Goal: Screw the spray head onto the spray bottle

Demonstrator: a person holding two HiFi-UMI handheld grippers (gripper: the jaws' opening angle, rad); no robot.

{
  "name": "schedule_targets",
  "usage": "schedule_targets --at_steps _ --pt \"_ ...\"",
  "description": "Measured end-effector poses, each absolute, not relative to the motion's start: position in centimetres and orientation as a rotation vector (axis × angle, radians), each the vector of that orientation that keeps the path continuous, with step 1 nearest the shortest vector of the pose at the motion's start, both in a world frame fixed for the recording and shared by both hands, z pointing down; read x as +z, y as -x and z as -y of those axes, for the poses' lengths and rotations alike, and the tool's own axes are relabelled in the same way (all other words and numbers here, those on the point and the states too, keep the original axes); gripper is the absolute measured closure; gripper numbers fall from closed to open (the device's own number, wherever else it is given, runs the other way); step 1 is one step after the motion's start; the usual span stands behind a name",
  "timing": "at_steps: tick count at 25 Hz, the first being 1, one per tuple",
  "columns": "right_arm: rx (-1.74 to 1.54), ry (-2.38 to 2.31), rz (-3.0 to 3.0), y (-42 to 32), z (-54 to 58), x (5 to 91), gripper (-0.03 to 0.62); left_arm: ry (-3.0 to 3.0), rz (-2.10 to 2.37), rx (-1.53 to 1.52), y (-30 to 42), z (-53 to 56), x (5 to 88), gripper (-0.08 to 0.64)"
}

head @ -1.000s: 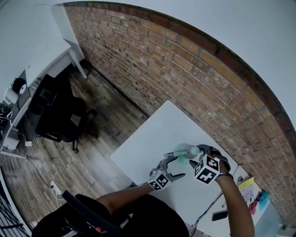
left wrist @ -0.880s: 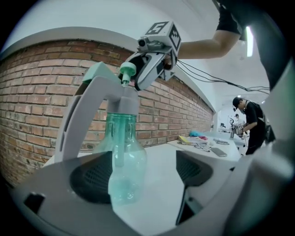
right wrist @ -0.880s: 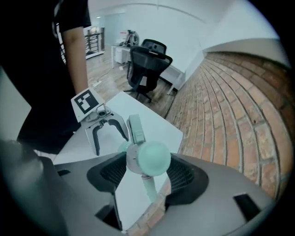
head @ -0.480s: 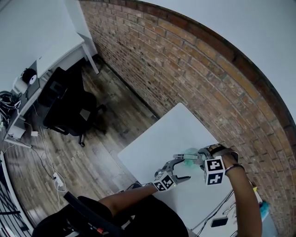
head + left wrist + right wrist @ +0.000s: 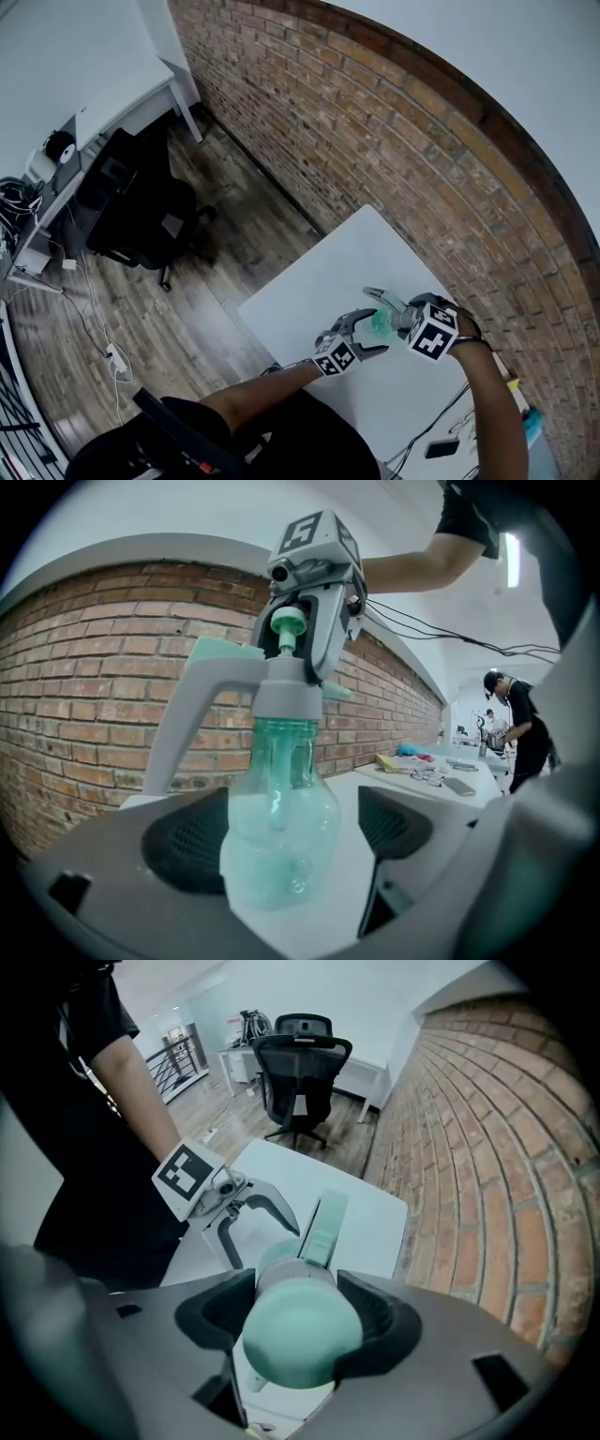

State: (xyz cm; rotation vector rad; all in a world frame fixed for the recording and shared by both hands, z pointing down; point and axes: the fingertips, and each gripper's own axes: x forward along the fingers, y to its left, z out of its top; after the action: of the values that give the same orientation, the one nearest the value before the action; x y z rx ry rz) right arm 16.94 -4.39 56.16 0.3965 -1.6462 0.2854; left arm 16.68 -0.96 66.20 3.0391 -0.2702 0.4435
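A clear green spray bottle (image 5: 281, 827) stands upright on the white table (image 5: 309, 300). Its grey spray head (image 5: 281, 691) sits on the neck, with the nozzle (image 5: 323, 1222) pointing away from me. My right gripper (image 5: 300, 1330) points straight down and is shut on the green knob (image 5: 288, 625) at the top of the spray head. My left gripper (image 5: 291, 836) is open and level with the bottle's body between its jaws. The body lies against the left pad, with a gap to the right pad. In the head view the bottle (image 5: 380, 323) sits between the left gripper (image 5: 364, 335) and the right gripper (image 5: 405, 319).
A brick wall (image 5: 394, 159) runs along the table's far edge. Glasses (image 5: 427, 778), a phone (image 5: 441, 448) and papers lie at the table's right end. A black office chair (image 5: 136, 220) stands on the wood floor to the left, and a person (image 5: 511, 714) stands in the background.
My left gripper has moved in toward the bottle, and its jaws now stand on either side of the body. The right gripper has stayed on the spray head and tilted a little.
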Motion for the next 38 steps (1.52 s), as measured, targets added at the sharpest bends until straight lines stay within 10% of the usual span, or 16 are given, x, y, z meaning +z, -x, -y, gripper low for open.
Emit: schedule_targets --at_steps 17,38 --pt "0.471 -0.504 1.757 -15.9 2.4 55.2 0.327 -3.043 0.106 0.386 -19.5 1.2 65.9 0.107" --pt "-0.271 0.059 1.604 -16.5 -1.0 55.2 0.293 -3.063 0.046 0.466 -18.6 -1.4 66.3 0.115"
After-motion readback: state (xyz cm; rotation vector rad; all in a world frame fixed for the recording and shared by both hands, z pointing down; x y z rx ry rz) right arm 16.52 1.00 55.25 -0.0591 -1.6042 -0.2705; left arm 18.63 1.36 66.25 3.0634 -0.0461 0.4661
